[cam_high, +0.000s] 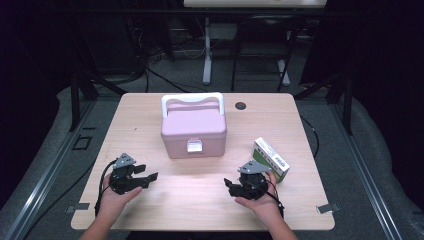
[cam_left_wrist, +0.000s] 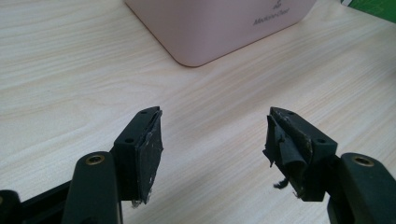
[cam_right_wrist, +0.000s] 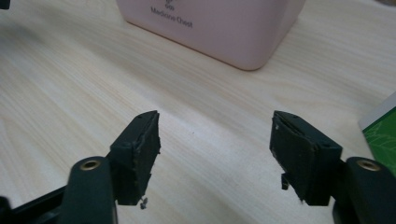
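Nearest the person, left gripper (cam_high: 150, 178): held low over the wooden table (cam_high: 165, 210), jaws wide apart, empty, pointing toward the table's middle.

Right gripper (cam_high: 228, 185): level with it on the other side, jaws likewise spread, nothing between them.

Just beside the right gripper, on its outer side: green-and-white carton (cam_high: 271, 159), lying flat near the table's right edge, seemingly a medicine pack; untouched.

Farther back, at centre: pink medicine chest (cam_high: 194, 131), lettered "Medicine Chest" on its front wall, lid down, white latch (cam_high: 194, 146) facing the person, white handle (cam_high: 192, 99) folded to the rear.

Beyond it: dark cable port (cam_high: 241, 105) in the tabletop.

Progress, by my reading: nothing begun. Chest closed, carton outside it; unlatching, lifting the lid and stowing the carton all remain.
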